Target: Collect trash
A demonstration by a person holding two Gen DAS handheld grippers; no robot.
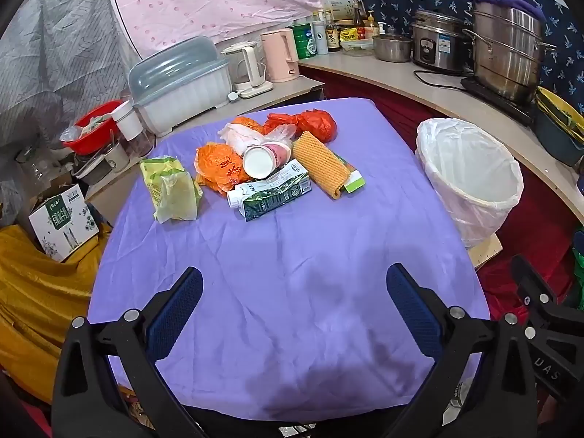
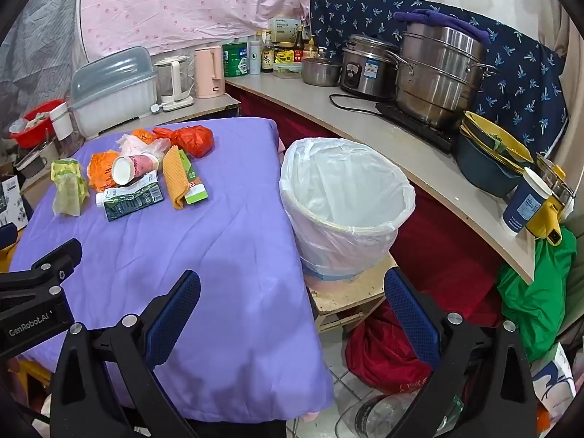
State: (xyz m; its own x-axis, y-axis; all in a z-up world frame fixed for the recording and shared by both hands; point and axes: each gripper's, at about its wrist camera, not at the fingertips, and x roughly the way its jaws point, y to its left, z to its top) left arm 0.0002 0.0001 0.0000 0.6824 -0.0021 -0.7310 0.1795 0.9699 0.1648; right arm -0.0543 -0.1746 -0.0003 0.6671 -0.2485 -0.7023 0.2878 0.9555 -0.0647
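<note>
Tools first: we are holding the left tool (image 1: 294, 290) low over the near edge of the table, its blue-padded fingers spread wide and gripping nothing, and the right tool (image 2: 292, 292) is hanging just as wide and bare over the table's right edge. Beneath both we are seeing only the wrinkled purple cloth covering the table (image 1: 292, 255).

Farther out, toward the far half of the cloth, the trash is sitting in one loose heap: a green-and-white drink carton (image 1: 272, 193) lying flat at the front, a white paper cup with a pink wall (image 1: 264, 158) tipped on its side against it, a yellow corrugated foam sleeve (image 1: 321, 164) resting on a green-and-white flat box (image 1: 354, 181), a crumpled pale green plastic bag (image 1: 171, 189) a little apart on the left, and orange crumpled bags (image 1: 217, 166) and a red knotted bag (image 1: 317, 124) behind.

Beside the table's right edge, the white-lined round waste bin (image 2: 346, 200) is standing open-mouthed and looking unfilled.

We judge nothing is collected yet. To begin well, we are favouring the carton or the foam sleeve, the nearest firm pieces: closing across the narrow width, lifting clear of the heap so the cup is not rolling off, and releasing only above the bin's mouth.
</note>
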